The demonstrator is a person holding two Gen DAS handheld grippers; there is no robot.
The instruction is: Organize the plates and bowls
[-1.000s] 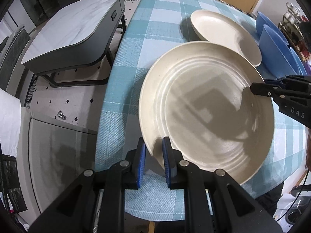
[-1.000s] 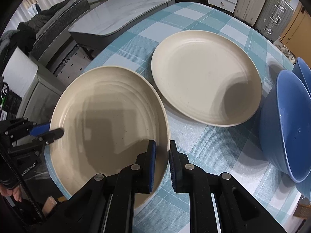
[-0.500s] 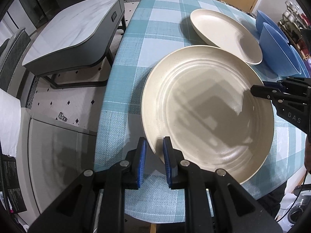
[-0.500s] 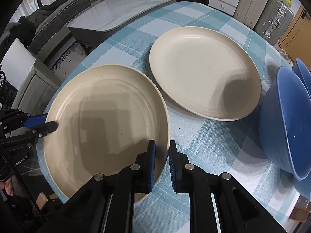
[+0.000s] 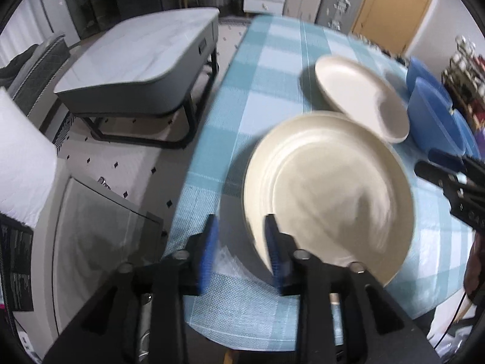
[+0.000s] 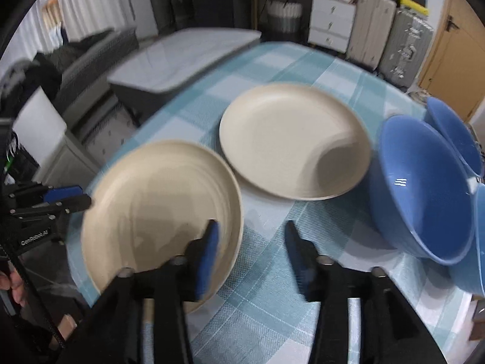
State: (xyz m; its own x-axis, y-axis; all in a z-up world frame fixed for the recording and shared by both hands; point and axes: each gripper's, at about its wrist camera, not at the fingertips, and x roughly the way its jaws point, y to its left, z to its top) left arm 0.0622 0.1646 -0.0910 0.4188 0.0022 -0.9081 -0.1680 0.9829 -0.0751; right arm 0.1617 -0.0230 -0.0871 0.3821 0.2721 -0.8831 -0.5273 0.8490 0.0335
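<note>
1. Two cream plates lie face up on the checked surface [image 6: 266, 312]: the near plate [image 6: 157, 212] at its edge, the far plate [image 6: 291, 139] just beyond.
2. At least two blue bowls [image 6: 424, 188] sit beside the far plate, tilted.
3. The left gripper [image 5: 239, 248] and right gripper [image 6: 251, 254] have their fingers spread apart, each pair straddling the near plate's rim without clamping it.

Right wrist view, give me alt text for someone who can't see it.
The right gripper, jaws open, straddles the rim of a cream plate on a blue checked tablecloth. A second cream plate lies beyond, blue bowls at right.
</note>
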